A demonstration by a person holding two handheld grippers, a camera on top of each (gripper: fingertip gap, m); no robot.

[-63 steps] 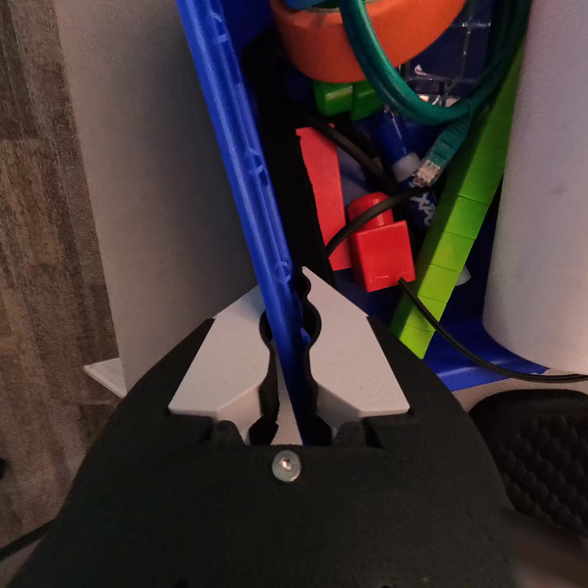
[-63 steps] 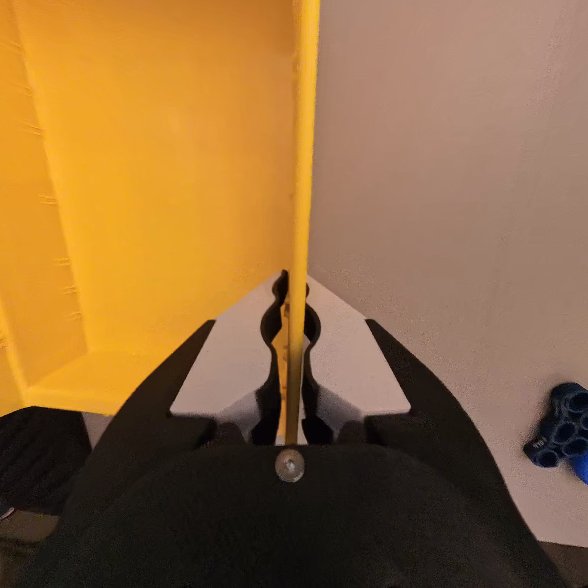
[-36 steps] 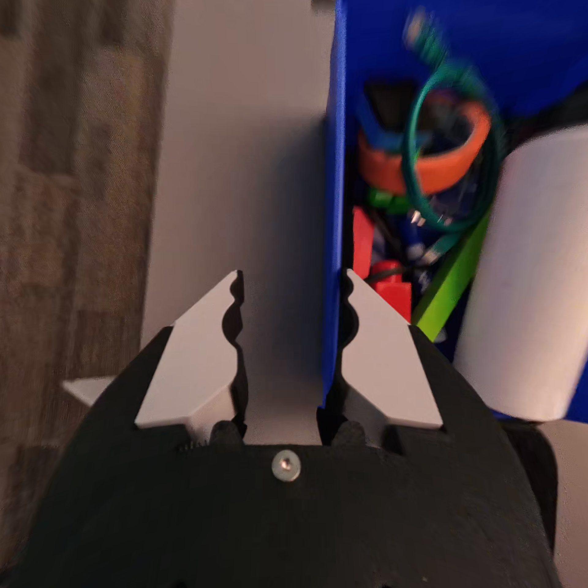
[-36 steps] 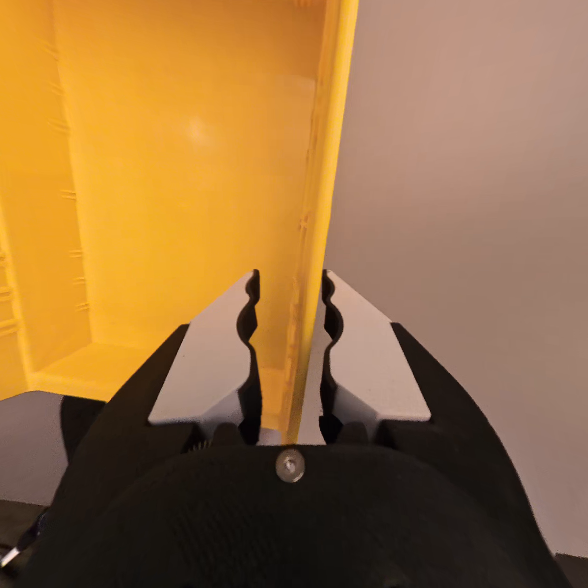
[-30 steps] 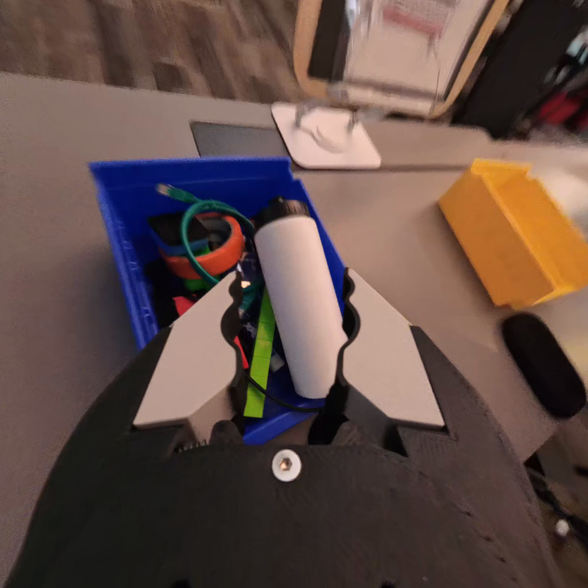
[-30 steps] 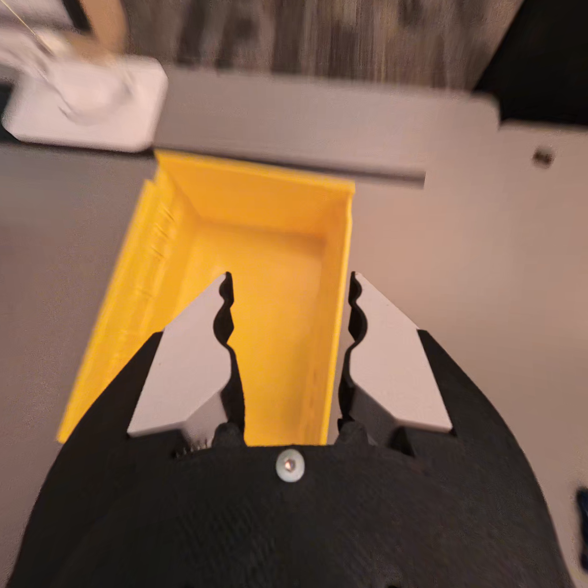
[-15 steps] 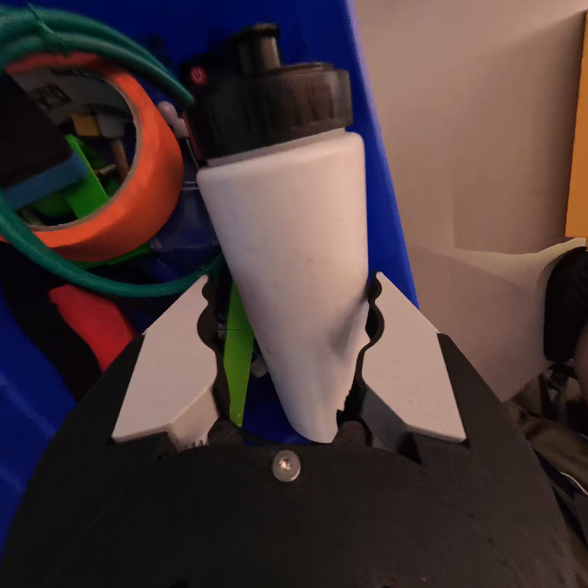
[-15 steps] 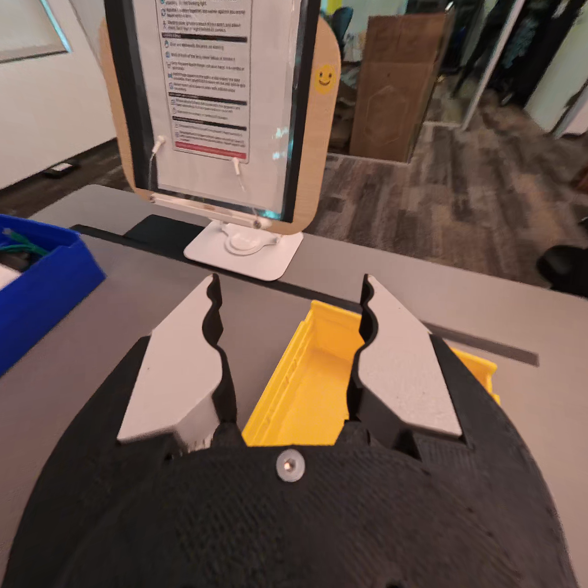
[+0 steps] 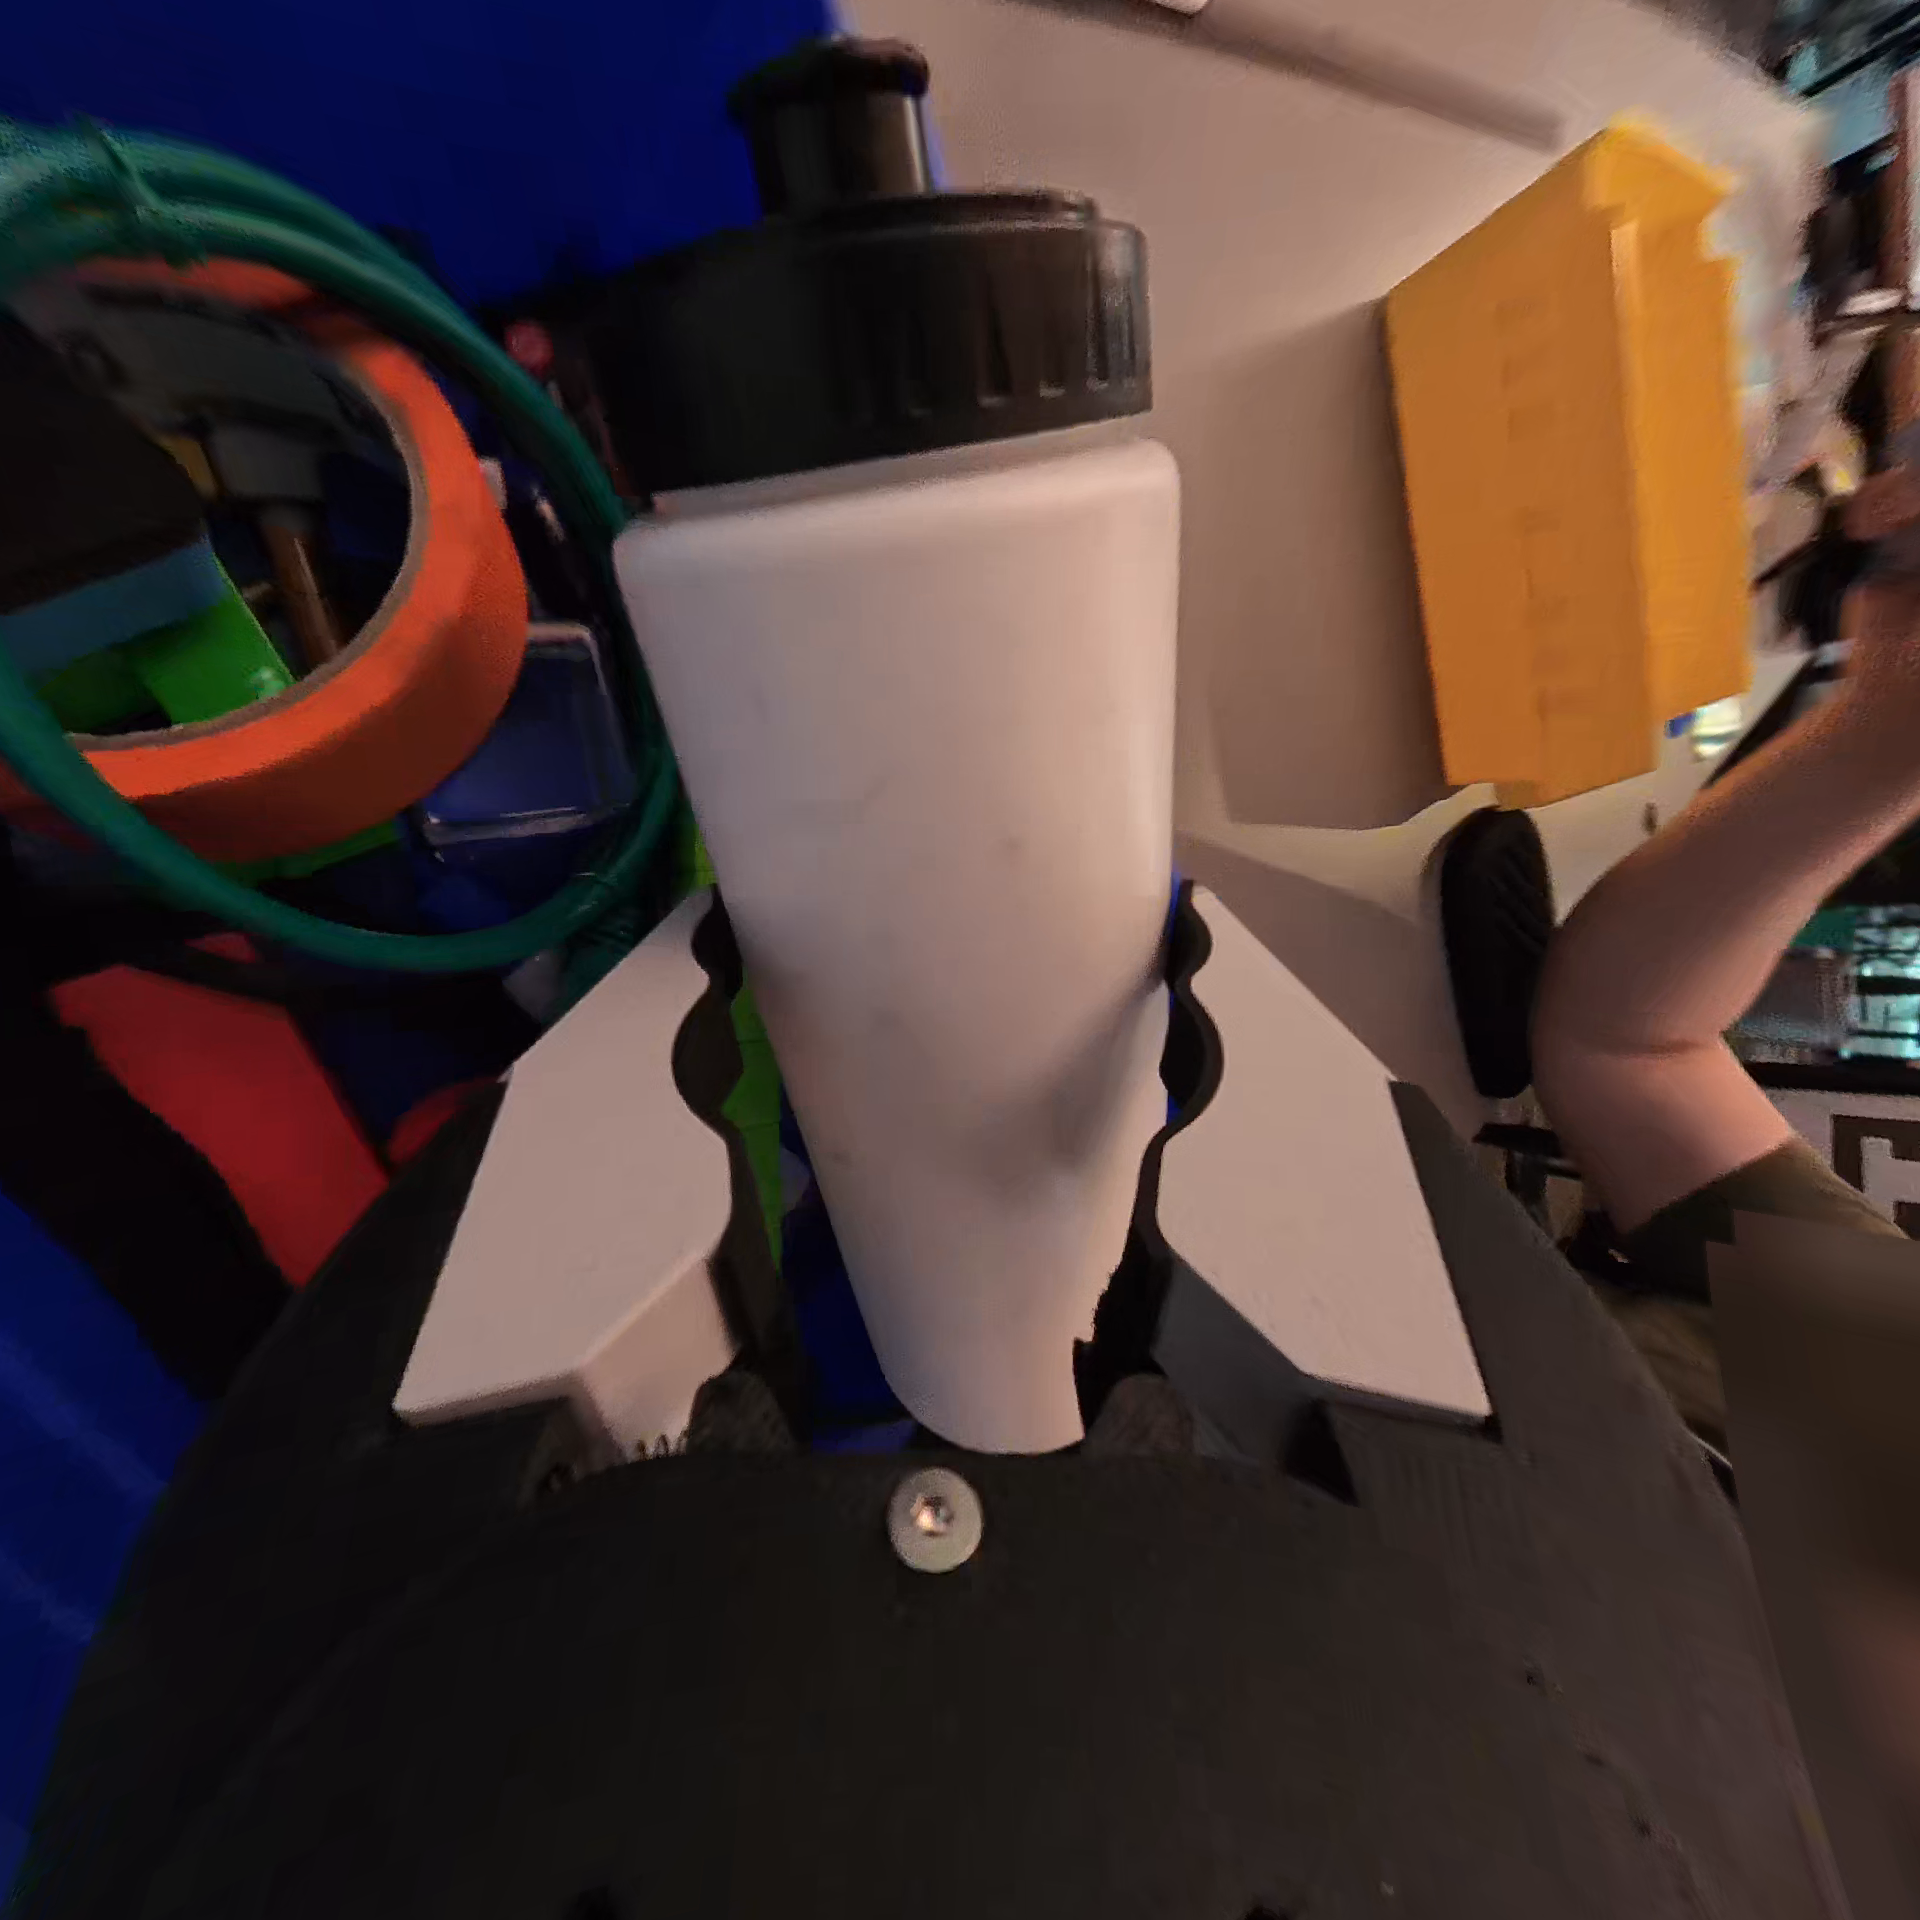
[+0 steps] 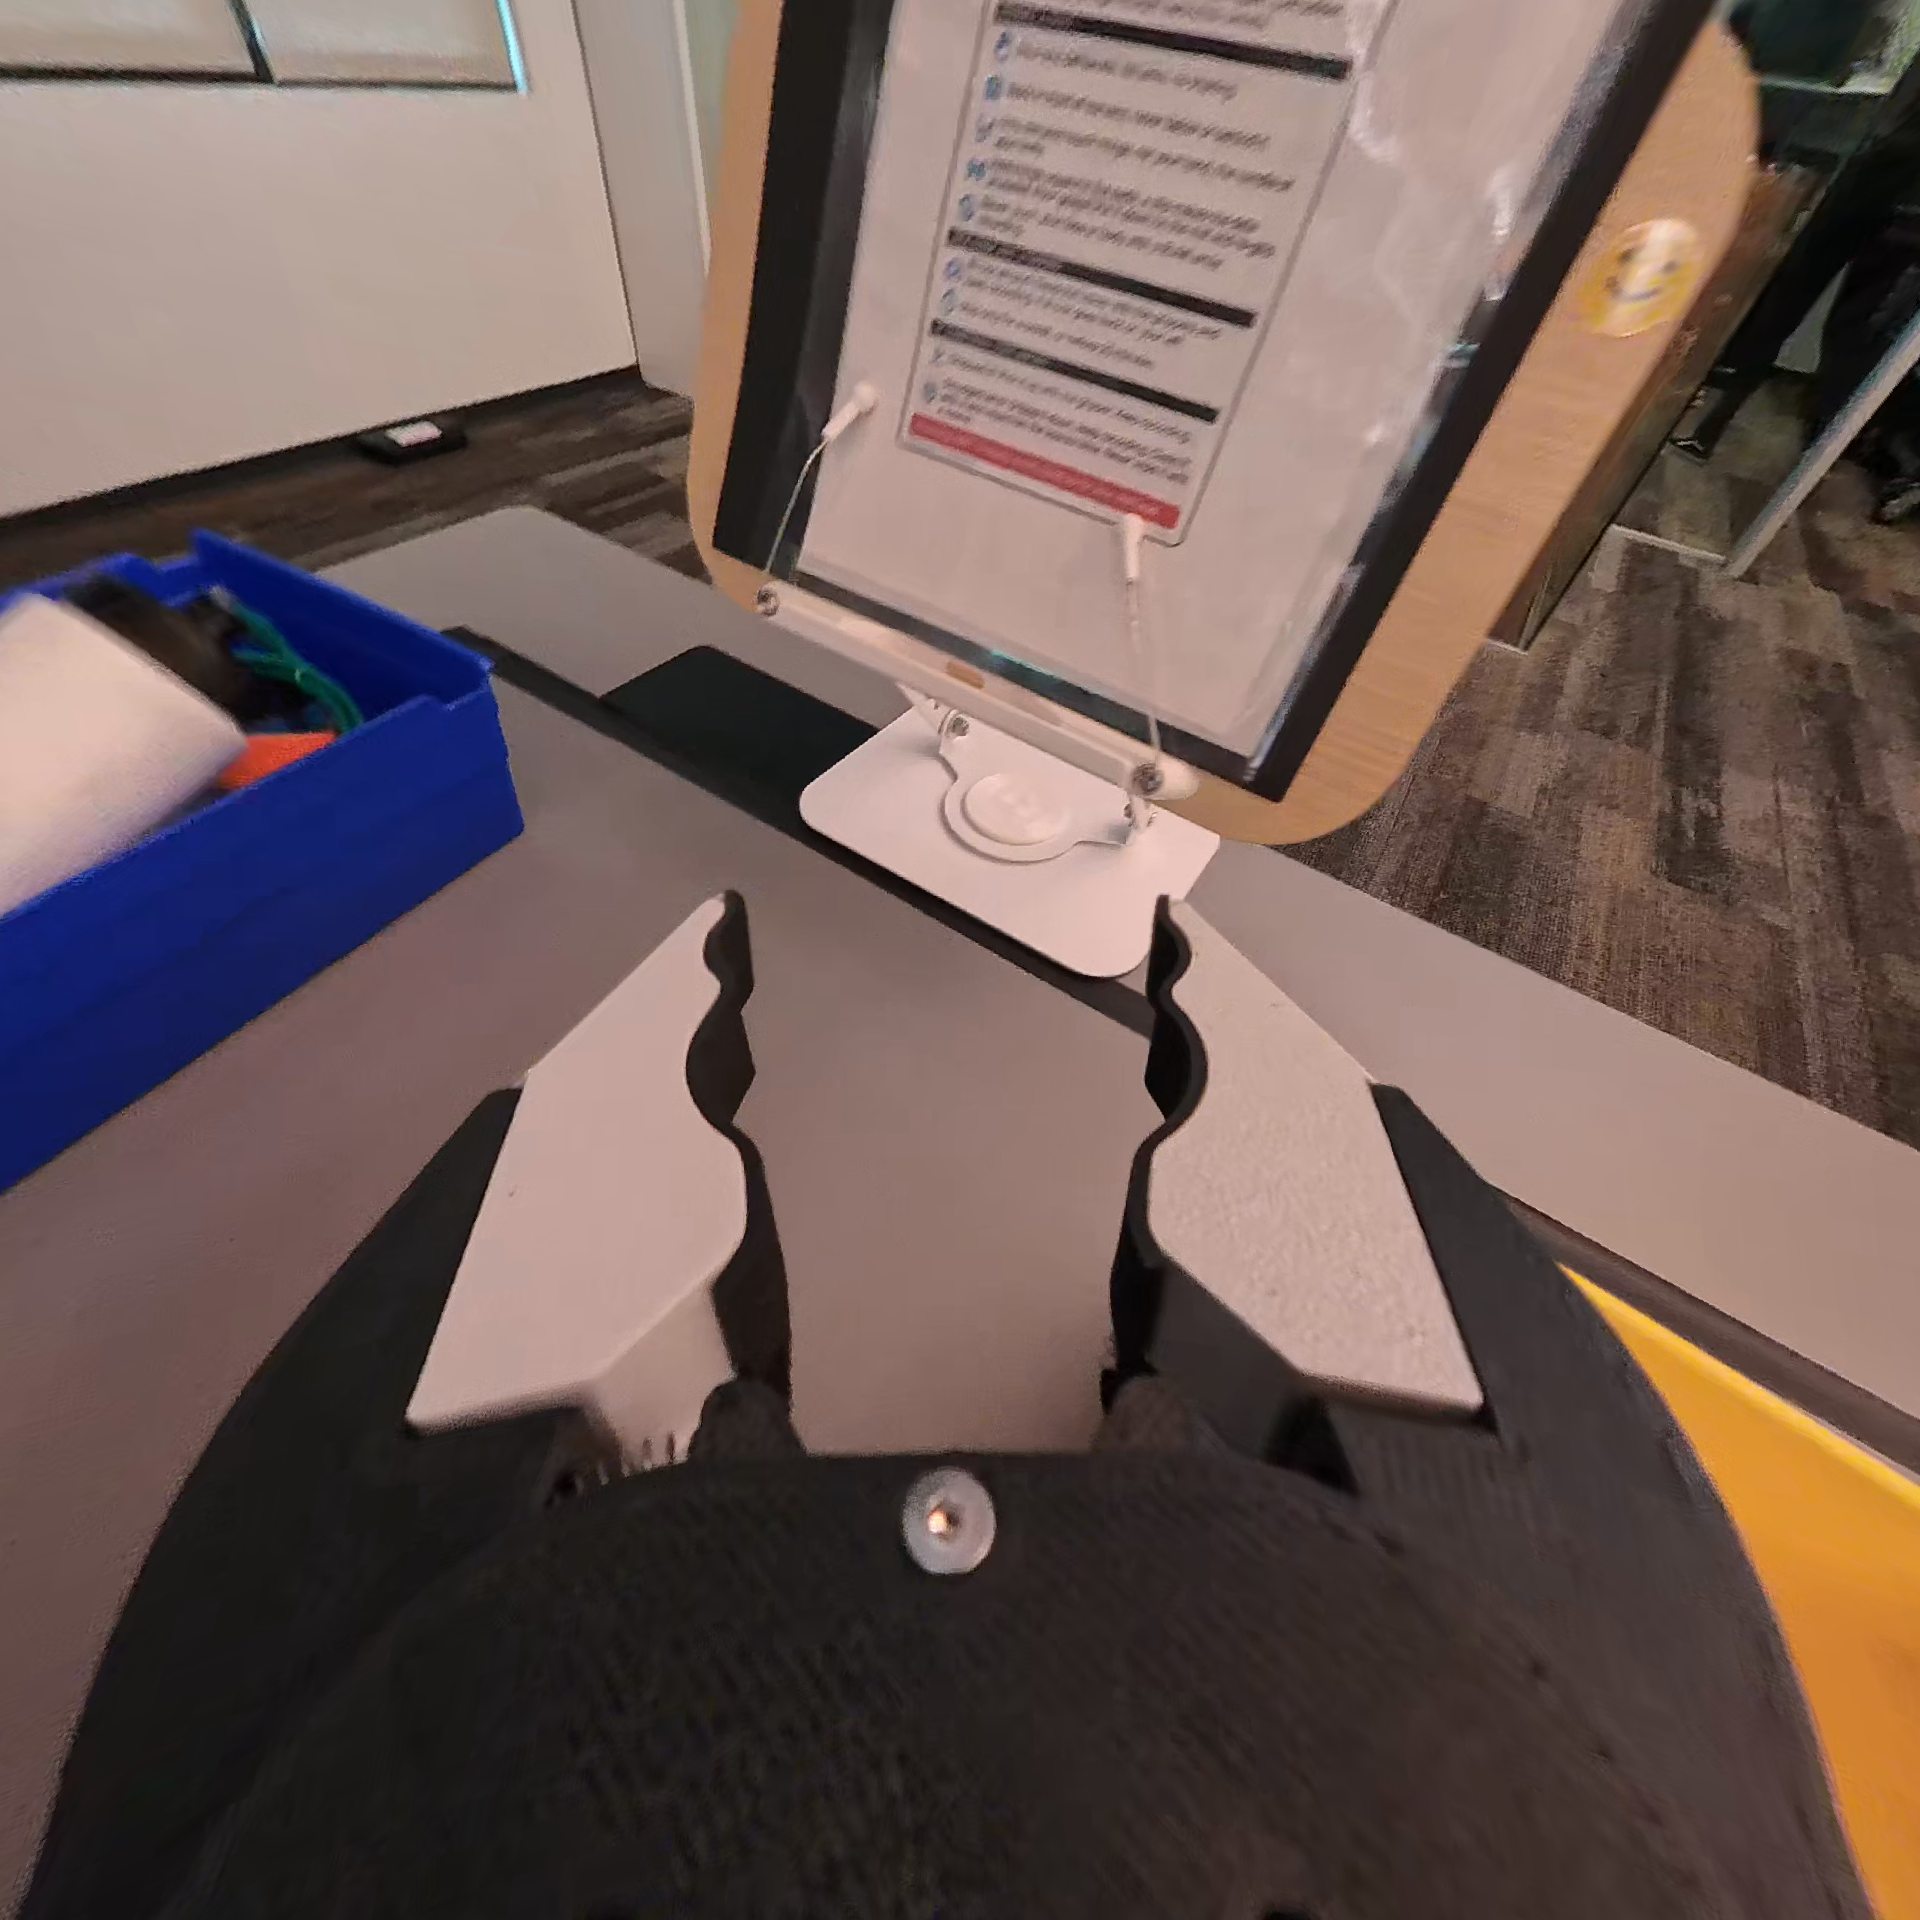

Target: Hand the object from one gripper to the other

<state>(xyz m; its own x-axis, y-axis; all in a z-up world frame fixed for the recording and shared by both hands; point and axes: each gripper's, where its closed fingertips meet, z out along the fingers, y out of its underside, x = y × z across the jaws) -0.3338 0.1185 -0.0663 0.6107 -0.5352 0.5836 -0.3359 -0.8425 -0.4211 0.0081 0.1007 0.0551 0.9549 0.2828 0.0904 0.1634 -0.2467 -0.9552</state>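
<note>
the left gripper (image 9: 951, 914) has its jaws spread around the lower body of the white bottle (image 9: 914, 748), the right finger pressed to the bottle's side and the left finger just beside it, so whether it truly clamps cannot be told. the bottle lies in the blue bin (image 9: 499, 114) with its black cap (image 9: 883, 312) pointing away, beside an orange tape roll (image 9: 343, 665) and a green cable (image 9: 436, 343). farther right sits the yellow bin (image 9: 1558, 499). the right gripper (image 10: 945, 935) is wide and holds nothing, above the grey table (image 10: 904, 1091), well apart from the bottle; a standing sign (image 10: 1143, 312) rises beyond.
</note>
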